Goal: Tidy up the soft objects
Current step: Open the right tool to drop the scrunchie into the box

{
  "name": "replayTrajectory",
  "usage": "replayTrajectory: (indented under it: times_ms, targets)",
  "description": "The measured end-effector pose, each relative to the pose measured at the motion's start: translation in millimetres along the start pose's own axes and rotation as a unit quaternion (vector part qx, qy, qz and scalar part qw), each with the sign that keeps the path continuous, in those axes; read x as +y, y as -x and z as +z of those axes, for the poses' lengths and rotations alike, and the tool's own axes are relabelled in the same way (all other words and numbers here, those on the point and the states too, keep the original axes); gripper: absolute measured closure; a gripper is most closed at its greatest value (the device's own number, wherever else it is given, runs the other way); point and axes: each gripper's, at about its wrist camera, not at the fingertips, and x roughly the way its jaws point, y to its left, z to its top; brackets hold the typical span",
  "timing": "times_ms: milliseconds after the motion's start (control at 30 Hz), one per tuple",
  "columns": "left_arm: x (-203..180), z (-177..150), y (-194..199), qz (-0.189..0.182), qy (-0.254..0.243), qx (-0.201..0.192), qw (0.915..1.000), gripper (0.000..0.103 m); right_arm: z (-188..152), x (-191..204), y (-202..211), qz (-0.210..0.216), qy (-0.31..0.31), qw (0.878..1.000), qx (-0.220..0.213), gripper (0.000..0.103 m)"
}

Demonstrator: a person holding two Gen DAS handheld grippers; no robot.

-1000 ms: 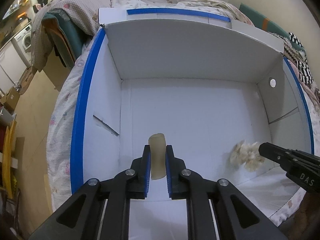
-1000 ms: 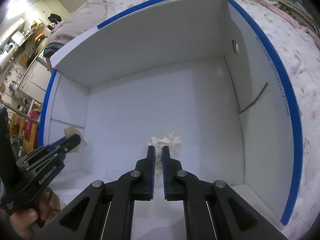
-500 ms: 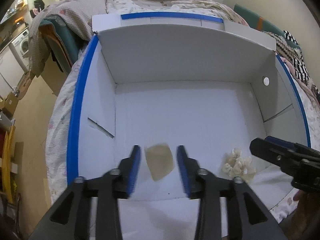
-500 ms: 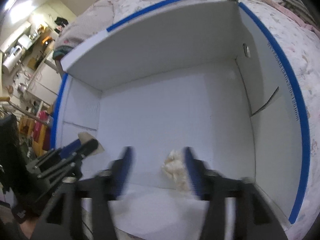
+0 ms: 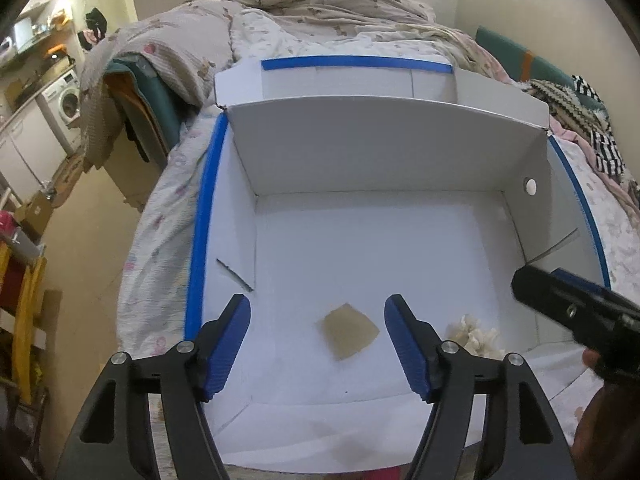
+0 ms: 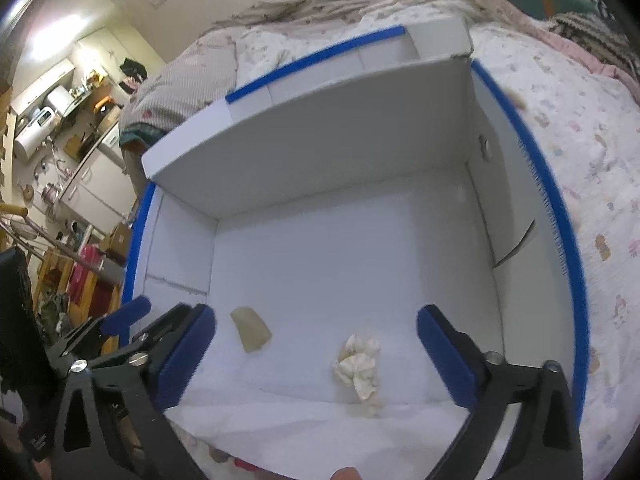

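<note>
A flat tan soft piece point(image 5: 348, 330) lies on the floor of the white box point(image 5: 360, 248) near its front, also in the right wrist view point(image 6: 251, 333). A crumpled cream soft piece point(image 6: 358, 368) lies to its right, partly seen in the left wrist view point(image 5: 476, 336). My left gripper point(image 5: 318, 344) is wide open above and just in front of the tan piece, holding nothing. My right gripper point(image 6: 316, 356) is wide open above the cream piece, holding nothing. Each gripper shows at the edge of the other's view.
The white box with blue-taped rims point(image 6: 560, 248) sits on a bed with a patterned quilt point(image 6: 580, 128). Rumpled bedding point(image 5: 320, 12) lies behind it. A washing machine point(image 5: 66, 98) and shelves stand at the far left.
Both grippers have opened and drawn back and up. The left let go of the tan piece, the right let go of the cream piece; both now lie on the box floor.
</note>
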Motion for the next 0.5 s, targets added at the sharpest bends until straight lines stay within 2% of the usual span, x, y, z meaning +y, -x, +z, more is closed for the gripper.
replayTrajectory:
  times_ms: [300, 500]
  targets:
    - [4, -5, 16, 0.022, -0.007, -0.023, 0.9995, 0.036, 4, -4, 2, -0.027, -0.004, 0.999, -0.025, 0.000]
    - [14, -9, 29, 0.019, 0.003, -0.025, 0.9995, 0.036, 0, -2, 9, -0.034, 0.004, 0.999, -0.040, 0.000]
